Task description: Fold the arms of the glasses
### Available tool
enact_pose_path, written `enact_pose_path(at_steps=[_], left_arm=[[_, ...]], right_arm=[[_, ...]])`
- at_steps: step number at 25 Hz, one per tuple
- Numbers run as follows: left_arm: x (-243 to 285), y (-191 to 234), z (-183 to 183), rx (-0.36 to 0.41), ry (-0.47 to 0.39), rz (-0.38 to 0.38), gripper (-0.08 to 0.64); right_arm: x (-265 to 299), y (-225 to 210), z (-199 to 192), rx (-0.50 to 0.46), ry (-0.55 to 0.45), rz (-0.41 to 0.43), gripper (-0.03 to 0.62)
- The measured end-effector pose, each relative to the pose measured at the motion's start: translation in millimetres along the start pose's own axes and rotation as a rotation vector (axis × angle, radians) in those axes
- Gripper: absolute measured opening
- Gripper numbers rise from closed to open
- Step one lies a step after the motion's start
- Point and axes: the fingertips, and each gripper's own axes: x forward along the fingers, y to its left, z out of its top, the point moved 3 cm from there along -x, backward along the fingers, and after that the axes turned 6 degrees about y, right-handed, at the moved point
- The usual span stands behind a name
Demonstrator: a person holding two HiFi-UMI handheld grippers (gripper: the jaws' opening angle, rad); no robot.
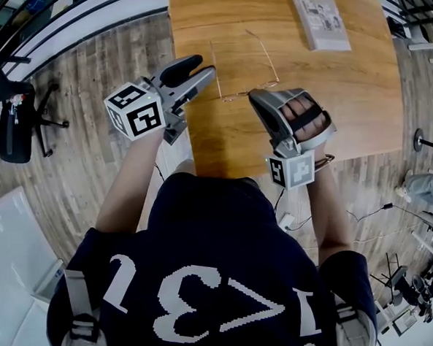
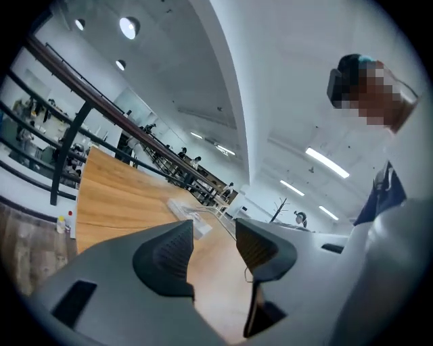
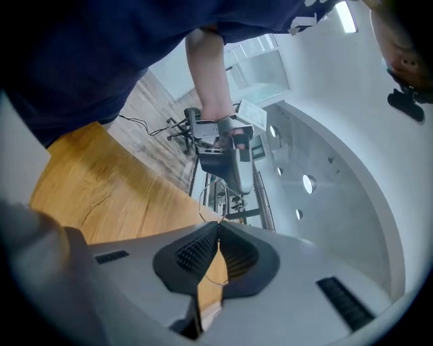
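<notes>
Dark shirt (image 1: 208,279) is filling the foreground. Right gripper (image 1: 254,94) is pinching shut on the front rim of the glasses (image 1: 264,56), apparently holding them just above the near edge of the bench (image 1: 343,95), arms spread. Left gripper (image 1: 206,68) is waiting open, empty, beside one arm. Thin wire is looking light, springy, bendable; gripping near hinges is advisable.

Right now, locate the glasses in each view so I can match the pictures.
Head view: the glasses upper centre on the wooden table, front pinched by the right gripper.
Left gripper view: only a thin wire, likely their frame, lower centre beside the right-hand jaw.
Right gripper view: their wire rim at centre, clamped between the shut jaws.
Shared landmark: the wooden table under them.
</notes>
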Motion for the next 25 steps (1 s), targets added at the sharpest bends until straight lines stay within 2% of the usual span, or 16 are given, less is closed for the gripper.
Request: enact_pose_path(at_steps=[9,13,17,22,25], left_arm=[[9,1,3,-0.183,0.031,-0.129,0.184],[13,0,3,-0.217,0.022,-0.158,0.080],[17,-5,6,-0.241,0.025,-0.198,0.046],[33,-16,3,-0.243,0.107,-0.254,0.040],[44,-28,-5,-0.280,0.206,-0.339,0.040]], right_arm=[[-3,2,1,-0.028,-0.010,-0.018,0.031],[-4,3,3,-0.026,-0.019,-0.010,0.031],[-3,4,4,-0.017,-0.018,0.008,0.031],[-2,4,6,-0.011,-0.030,0.019,0.031],[-4,3,9,-0.014,-0.047,0.019,0.031]])
